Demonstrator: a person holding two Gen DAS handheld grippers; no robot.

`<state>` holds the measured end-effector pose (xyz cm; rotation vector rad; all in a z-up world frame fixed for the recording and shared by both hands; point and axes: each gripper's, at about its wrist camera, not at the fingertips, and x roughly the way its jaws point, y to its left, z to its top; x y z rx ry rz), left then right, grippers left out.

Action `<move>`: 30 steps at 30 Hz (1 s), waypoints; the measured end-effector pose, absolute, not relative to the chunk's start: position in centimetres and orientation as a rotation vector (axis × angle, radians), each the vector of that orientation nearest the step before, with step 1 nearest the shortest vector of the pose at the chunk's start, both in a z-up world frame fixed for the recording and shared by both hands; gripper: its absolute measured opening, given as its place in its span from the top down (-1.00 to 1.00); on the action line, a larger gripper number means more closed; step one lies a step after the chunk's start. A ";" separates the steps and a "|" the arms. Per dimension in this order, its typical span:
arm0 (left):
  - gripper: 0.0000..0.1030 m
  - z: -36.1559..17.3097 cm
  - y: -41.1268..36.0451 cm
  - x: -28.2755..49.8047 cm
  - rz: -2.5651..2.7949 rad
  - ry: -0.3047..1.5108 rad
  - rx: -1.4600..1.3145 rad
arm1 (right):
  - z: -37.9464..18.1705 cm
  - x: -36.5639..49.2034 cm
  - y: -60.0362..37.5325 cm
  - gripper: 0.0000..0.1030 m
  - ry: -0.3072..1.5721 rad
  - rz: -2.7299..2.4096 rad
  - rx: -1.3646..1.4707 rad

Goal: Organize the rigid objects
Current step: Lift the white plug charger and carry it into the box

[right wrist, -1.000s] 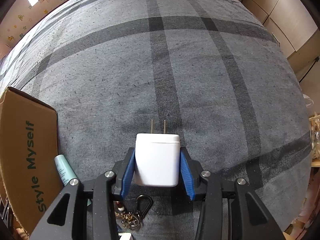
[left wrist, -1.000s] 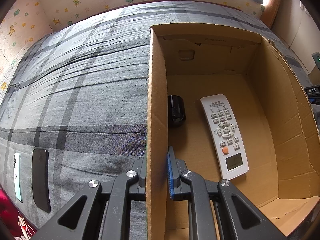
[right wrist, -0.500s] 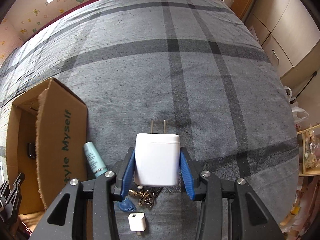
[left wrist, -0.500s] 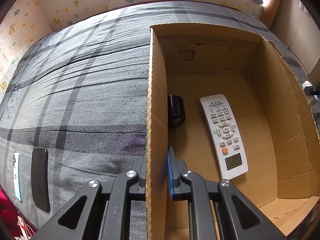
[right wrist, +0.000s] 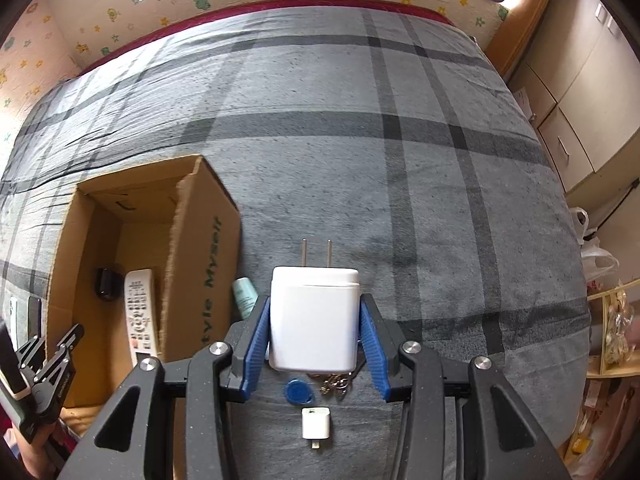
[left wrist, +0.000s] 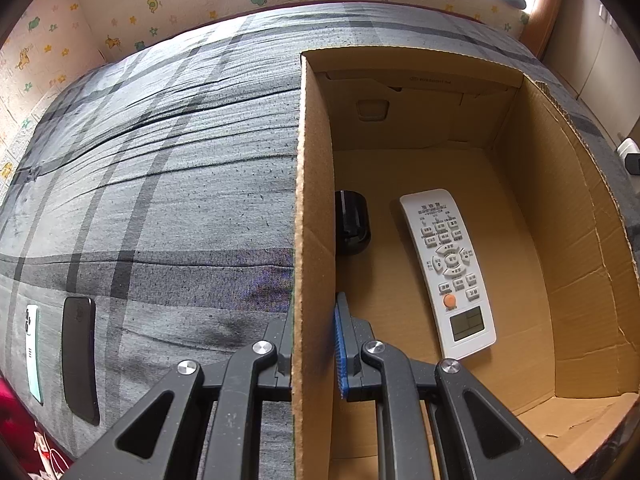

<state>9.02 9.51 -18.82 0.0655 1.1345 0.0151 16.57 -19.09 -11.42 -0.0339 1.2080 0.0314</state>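
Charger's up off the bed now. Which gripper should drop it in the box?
Right. The right gripper already grips the white charger, with the cardboard box open just to its left. The left gripper is clamped on the box wall, steadying it.

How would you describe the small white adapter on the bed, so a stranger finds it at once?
Start at the cardboard box on the grey plaid bed. Right of it, nearest the camera, the small adapter lies below a blue tag. It is much smaller than the held charger.

L cam at box [left wrist: 314, 240] wall; R overhead, shares box.
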 end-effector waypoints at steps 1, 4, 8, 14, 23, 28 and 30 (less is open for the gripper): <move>0.72 -18.8 9.5 9.0 0.014 1.135 0.065 | -11.1 16.4 -18.6 0.11 1.203 0.040 -0.041; 0.72 -18.8 9.5 9.0 0.015 1.134 0.067 | -10.3 16.0 -17.0 0.11 1.192 0.063 -0.058; 0.72 -18.9 9.6 9.0 0.015 1.133 0.064 | -9.6 15.6 -14.9 0.11 1.180 0.099 -0.084; 0.72 -18.8 9.5 8.9 0.016 1.132 0.067 | -9.3 14.9 -11.5 0.11 1.177 0.157 -0.115; 0.72 -18.8 9.5 8.9 0.015 1.132 0.066 | -10.0 14.2 -6.8 0.11 1.186 0.230 -0.155; 0.72 -18.8 9.7 8.9 0.013 1.130 0.061 | -11.4 14.2 -4.7 0.11 1.208 0.251 -0.172; 0.72 -18.8 9.7 8.9 0.014 1.130 0.062 | -12.0 14.2 -3.9 0.11 1.217 0.259 -0.177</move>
